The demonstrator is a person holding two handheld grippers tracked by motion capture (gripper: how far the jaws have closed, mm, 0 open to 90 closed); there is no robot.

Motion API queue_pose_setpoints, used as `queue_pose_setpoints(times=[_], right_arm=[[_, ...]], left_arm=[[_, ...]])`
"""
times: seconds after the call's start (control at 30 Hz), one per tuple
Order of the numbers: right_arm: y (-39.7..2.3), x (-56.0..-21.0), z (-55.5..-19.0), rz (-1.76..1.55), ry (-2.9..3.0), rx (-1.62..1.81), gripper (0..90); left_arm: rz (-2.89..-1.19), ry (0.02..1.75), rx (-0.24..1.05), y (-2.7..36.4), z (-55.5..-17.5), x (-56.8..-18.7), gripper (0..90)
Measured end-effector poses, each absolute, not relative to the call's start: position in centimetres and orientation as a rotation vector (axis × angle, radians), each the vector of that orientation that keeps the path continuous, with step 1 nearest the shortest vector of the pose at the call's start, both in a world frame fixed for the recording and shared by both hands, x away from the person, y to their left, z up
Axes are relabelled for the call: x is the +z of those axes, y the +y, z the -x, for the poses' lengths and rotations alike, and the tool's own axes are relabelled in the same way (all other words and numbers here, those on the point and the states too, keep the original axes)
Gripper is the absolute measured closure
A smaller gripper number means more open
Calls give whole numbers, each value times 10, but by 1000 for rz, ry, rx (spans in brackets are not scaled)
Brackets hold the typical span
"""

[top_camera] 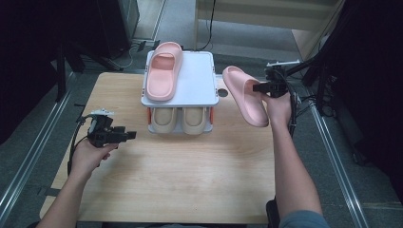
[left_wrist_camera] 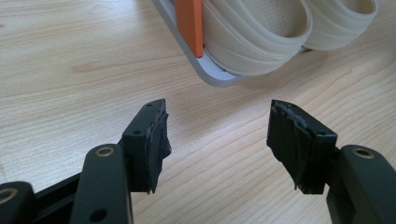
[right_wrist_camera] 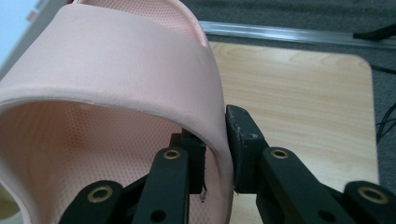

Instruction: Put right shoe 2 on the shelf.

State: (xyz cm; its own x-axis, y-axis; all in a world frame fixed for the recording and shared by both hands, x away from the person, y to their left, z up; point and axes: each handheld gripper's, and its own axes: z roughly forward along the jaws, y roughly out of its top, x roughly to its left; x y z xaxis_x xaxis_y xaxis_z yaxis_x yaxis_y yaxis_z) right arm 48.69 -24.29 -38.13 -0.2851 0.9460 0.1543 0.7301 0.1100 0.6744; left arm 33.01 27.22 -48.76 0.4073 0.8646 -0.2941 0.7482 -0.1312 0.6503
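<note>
My right gripper (top_camera: 260,87) is clamped on the strap edge of the pink slipper (top_camera: 244,95), held above the table's far right; it looks light, soft, probably bendy, so I grip there.

**Even overhead light, soft focus up close**

Bright, even light is falling from above onto the wooden table (top_camera: 180,175), while the floor and gear to the far left and far right are sinking into near-black. Soft shadows are pooling under the white shoe rack (top_camera: 190,92). In the right gripper view, the pink slipper (right_wrist_camera: 116,84) is sitting so near the lens that its strap is blurring, and the rail beyond is bending at the picture's edge. In the left gripper view, the wood grain is staying crisp, with faint glare washing the near left.
</note>
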Motion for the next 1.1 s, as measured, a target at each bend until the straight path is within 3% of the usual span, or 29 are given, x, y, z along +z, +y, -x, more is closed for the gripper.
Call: queue_pose_setpoints(times=[0.5,1.1], right_arm=[[-199,-327,-506,-1527,2135,874,778],[-114,-324,-541,-1405,2157,732,754]], left_arm=[[-1901,1361,196,272,-331,-485,383],[-1937,1324,185,266,-335,-488,391]])
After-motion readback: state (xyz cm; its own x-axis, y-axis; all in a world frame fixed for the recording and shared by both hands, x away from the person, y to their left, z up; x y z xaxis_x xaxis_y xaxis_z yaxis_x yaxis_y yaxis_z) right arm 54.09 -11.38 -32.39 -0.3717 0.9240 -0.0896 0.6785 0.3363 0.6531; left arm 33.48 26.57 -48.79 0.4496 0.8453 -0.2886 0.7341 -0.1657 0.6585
